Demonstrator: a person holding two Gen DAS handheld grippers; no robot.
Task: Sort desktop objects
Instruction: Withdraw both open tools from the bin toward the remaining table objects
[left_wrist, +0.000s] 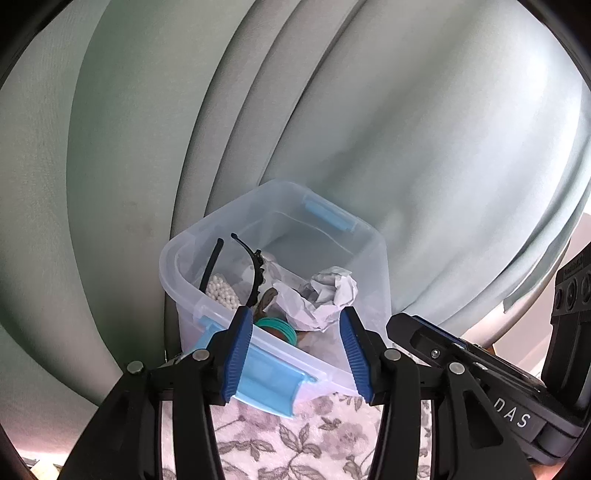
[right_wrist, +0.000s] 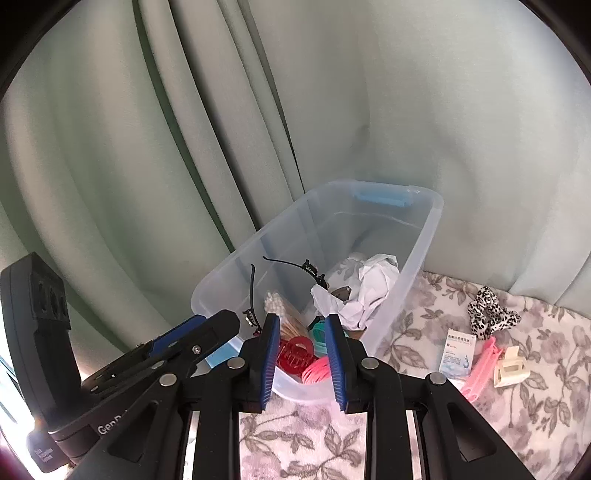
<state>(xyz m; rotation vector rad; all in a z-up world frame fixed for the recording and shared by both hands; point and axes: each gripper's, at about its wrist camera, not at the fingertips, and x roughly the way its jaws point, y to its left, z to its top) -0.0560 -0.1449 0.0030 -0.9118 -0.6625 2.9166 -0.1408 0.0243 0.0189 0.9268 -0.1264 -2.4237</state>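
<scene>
Box (right_wrist: 458, 354) lettering too small to read; storage bin (right_wrist: 424, 236) near wall hidden behind right gripper (right_wrist: 303, 354); bin contents partly obscured.

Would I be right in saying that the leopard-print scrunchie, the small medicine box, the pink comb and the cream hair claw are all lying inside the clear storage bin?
Not quite: the leopard-print scrunchie, small medicine box, pink comb and cream hair claw are lying outside the clear storage bin, on the floral cloth to its right. The right wrist view shows this.
</scene>
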